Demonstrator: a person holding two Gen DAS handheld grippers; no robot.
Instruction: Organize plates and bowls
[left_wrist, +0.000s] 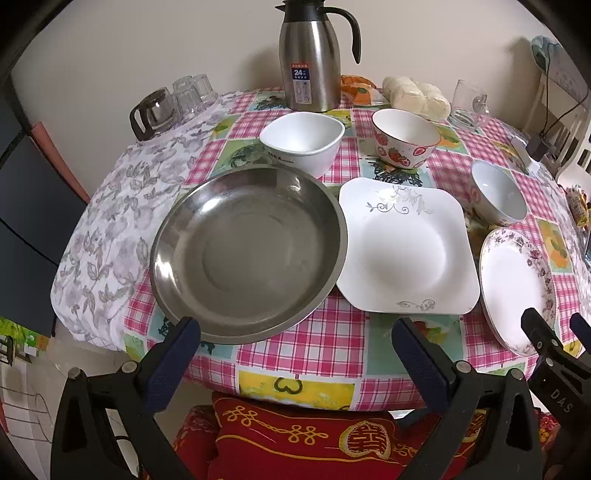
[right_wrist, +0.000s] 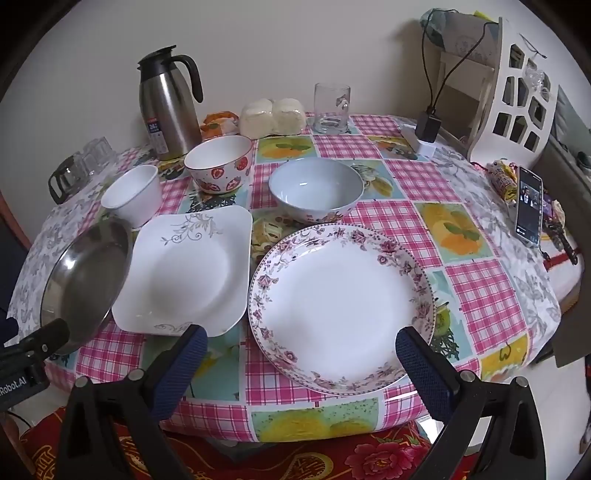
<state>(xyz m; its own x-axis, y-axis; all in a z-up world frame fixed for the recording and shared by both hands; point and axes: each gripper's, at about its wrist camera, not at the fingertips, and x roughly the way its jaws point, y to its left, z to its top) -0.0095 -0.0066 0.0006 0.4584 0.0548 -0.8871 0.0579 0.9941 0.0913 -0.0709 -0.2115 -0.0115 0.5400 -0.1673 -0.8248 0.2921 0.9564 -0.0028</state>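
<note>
While both grippers just hang over the near table edge, nothing's between their fingers: left gripper (left_wrist: 295, 360) wide open in front of the steel basin (left_wrist: 247, 254), right gripper (right_wrist: 301, 367) wide open at the near rim of the floral plate (right_wrist: 341, 310). Square white plate (right_wrist: 188, 269) sits between those two. Farther back: white square bowl (left_wrist: 301, 142), strawberry bowl (left_wrist: 404, 138), and pale blue bowl (right_wrist: 316, 190). Steel thermos (left_wrist: 310, 55) stands at the far edge.
</note>
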